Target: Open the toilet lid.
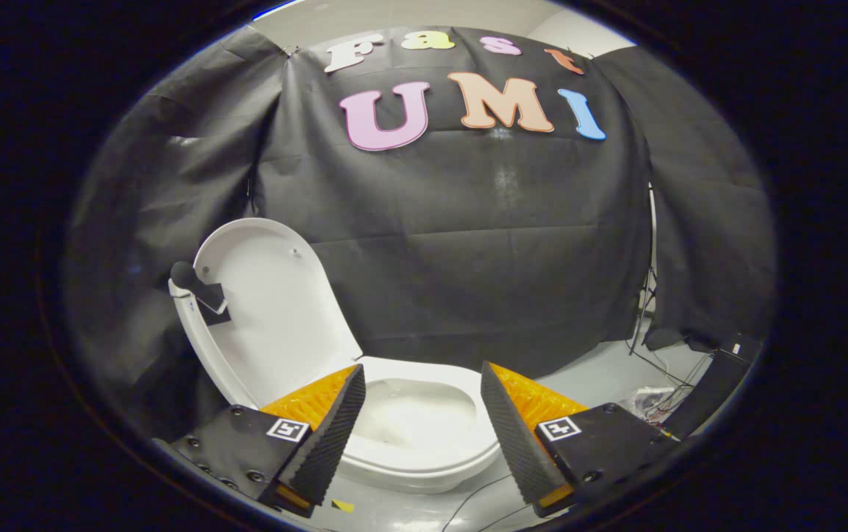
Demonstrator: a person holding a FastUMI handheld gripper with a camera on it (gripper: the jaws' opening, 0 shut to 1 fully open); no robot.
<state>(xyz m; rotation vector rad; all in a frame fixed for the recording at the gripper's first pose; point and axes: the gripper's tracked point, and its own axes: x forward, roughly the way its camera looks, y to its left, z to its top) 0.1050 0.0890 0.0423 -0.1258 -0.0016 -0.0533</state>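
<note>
The white toilet lid stands raised, leaning back to the left against the black cloth, with a small black handle fixed on its left edge. Below it the white toilet seat and bowl lie uncovered, just ahead of and between my fingers. My gripper is open, with a wide gap between its fingers and nothing held. The lid sits beyond my left finger, apart from it.
Black cloth walls close in the back and both sides. Cables and a dark box lie on the grey floor to the right of the toilet. A thin cable runs over the floor in front of the bowl.
</note>
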